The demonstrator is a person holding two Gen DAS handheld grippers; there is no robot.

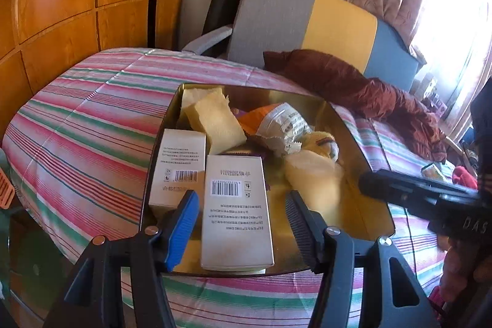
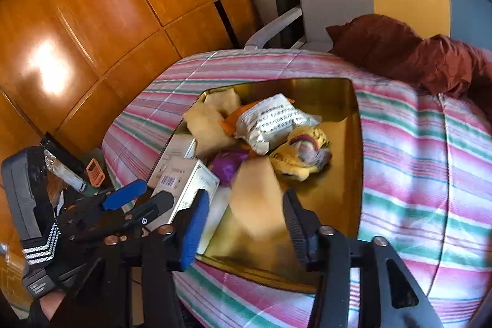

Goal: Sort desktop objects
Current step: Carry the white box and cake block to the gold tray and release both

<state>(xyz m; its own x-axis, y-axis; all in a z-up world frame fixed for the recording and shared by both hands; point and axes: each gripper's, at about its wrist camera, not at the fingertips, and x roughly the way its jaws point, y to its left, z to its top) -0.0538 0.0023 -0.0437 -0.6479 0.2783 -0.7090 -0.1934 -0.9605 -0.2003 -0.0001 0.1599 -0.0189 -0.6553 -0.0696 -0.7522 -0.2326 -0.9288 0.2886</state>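
Observation:
A gold tin tray (image 1: 353,125) lies on a striped quilt and holds two white boxes, yellow sponges, a printed snack packet (image 1: 286,125) and a yellow plush toy (image 1: 319,143). My left gripper (image 1: 241,199) hangs over the tray's near edge, open. The nearer white box (image 1: 236,217) lies between its fingers with a gap on each side. The second box (image 1: 178,162) lies beside it to the left. My right gripper (image 2: 246,199) is open over the tray (image 2: 338,100). A blurred yellow sponge (image 2: 255,195) sits between its fingers, and the pads do not press on it.
The striped quilt (image 1: 77,143) covers a rounded surface. A dark red garment (image 1: 369,94) lies behind the tray, before a grey, yellow and blue chair (image 1: 307,20). Wooden cabinet doors (image 1: 61,5) stand at left. A gloved hand (image 2: 43,266) holds the left gripper.

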